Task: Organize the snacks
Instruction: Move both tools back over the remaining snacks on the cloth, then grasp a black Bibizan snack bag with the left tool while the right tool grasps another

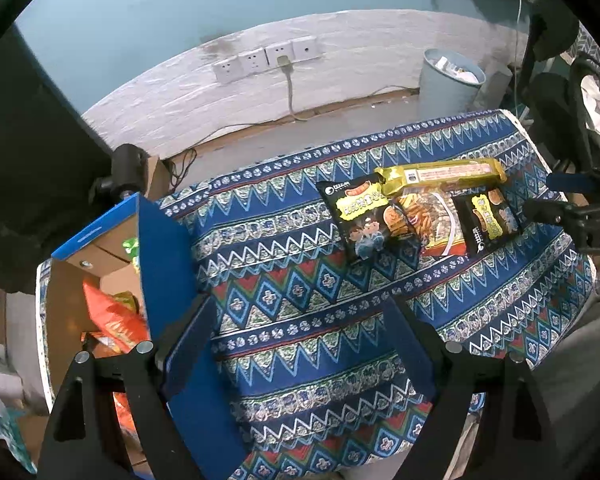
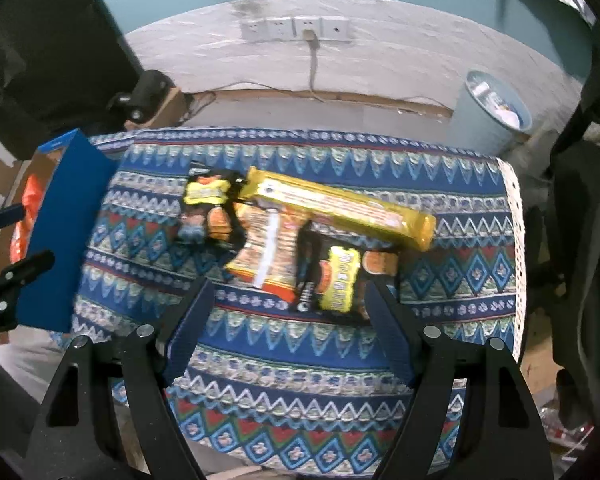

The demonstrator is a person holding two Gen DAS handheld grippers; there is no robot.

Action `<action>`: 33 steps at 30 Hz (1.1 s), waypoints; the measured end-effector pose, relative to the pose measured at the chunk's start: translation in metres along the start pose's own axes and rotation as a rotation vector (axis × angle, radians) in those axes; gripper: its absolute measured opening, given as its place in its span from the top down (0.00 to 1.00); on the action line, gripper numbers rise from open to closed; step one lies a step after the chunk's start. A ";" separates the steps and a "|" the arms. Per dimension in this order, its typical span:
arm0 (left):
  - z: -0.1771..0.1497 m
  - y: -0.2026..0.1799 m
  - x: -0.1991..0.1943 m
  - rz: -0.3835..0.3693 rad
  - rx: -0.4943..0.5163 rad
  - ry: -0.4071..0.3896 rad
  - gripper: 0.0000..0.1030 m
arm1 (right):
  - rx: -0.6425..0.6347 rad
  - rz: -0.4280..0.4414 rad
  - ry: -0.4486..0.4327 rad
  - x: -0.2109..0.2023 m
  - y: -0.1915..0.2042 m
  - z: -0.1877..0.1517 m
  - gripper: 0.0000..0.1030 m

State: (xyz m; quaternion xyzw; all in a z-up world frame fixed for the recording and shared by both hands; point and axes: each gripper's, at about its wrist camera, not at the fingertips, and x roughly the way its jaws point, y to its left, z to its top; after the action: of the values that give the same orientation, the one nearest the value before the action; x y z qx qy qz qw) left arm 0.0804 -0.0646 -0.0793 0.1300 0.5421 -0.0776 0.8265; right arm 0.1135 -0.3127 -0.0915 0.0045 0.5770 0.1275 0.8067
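We see a patterned blue tablecloth [image 1: 300, 320], a row of white wall sockets [image 1: 268, 58] with one cable [image 1: 290, 92], and a pale blue bin [image 1: 448, 80] beyond.

You have four snack packs lying on the patterned worktop [image 1: 300, 320]: two black packets, one on the left [image 1: 360, 220] and one on the right [image 1: 488, 220], one orange packet [image 1: 432, 220] between them, and one long yellow pack [image 1: 440, 174] at the far side. At the left stands one blue cardboard box [image 1: 160, 256]; inside it you can see one orange bag [image 1: 112, 320] and something green, which I cannot count. On the far wall are four sockets [image 1: 266, 58], and one bin [image 1: 448, 84] stands at the right.
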 end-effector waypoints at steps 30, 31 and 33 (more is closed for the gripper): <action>0.060 -0.026 0.128 -0.074 -0.110 0.137 0.16 | 0.132 -0.056 0.227 0.128 -0.055 0.001 0.22; 0.063 -0.025 0.131 -0.079 -0.123 0.140 0.16 | 0.119 -0.074 0.233 0.131 -0.054 0.002 0.21; 0.068 -0.024 0.138 -0.085 -0.147 0.147 0.16 | 0.102 -0.087 0.236 0.133 -0.051 0.004 0.19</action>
State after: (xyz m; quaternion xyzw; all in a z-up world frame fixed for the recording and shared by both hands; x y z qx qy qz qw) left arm 0.1888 -0.1058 -0.1836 0.0509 0.6105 -0.0629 0.7879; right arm 0.1679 -0.3331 -0.2216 0.0055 0.6731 0.0623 0.7369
